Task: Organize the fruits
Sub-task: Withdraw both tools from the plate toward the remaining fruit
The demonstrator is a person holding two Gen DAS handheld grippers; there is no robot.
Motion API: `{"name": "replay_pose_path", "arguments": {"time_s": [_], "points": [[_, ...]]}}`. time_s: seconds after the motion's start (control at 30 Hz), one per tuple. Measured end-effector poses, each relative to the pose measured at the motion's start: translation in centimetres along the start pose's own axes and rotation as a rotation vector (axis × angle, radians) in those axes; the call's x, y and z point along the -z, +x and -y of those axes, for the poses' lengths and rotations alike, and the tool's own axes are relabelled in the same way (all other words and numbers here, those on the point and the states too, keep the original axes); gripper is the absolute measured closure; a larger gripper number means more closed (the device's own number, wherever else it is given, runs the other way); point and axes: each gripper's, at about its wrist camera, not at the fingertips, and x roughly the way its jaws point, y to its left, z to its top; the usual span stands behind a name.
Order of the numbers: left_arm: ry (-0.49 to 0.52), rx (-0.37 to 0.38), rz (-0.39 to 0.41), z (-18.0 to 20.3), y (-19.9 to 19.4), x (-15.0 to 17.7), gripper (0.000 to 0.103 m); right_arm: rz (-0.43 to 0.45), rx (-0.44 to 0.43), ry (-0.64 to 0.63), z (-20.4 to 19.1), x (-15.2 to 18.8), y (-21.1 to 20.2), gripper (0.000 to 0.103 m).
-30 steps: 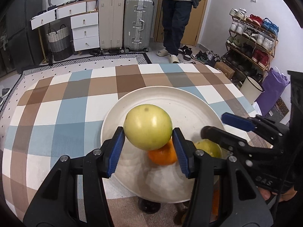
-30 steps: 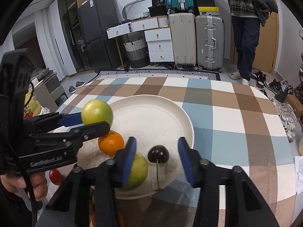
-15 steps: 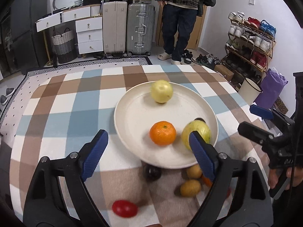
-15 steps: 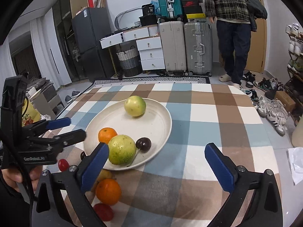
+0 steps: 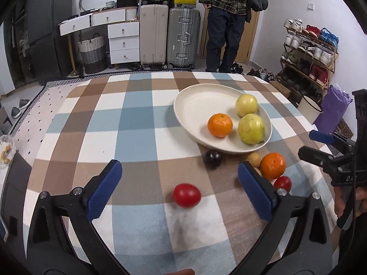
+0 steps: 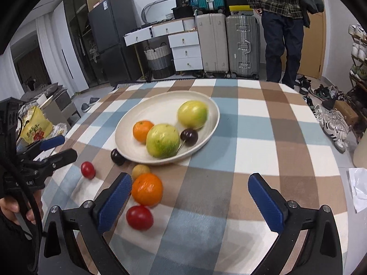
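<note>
Bare checked tablecloth right of the plate; loose fruit cluster crowding its near rim.

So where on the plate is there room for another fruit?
The plate's far-left half is bare, behind the orange. Its near-right side is crowded: two green fruits and a cherry. The cloth right of the plate is bare too.
</note>
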Motion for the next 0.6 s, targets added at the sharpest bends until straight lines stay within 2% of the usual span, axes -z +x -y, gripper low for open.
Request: {"name": "replay_pose_path", "arguments": {"time_s": [0.23, 0.6], "points": [[-0.011, -0.001, -0.042, -0.9, 0.5, 1.4, 0.002, -0.073, -0.006, -0.028, -1.4, 1.6, 0.8, 0.0], [0.0, 0.002, -0.101, -0.4, 2.4, 2.3, 0.002, -0.152, 0.0, -0.044, -2.4, 3.1, 2.0, 0.0]]}}
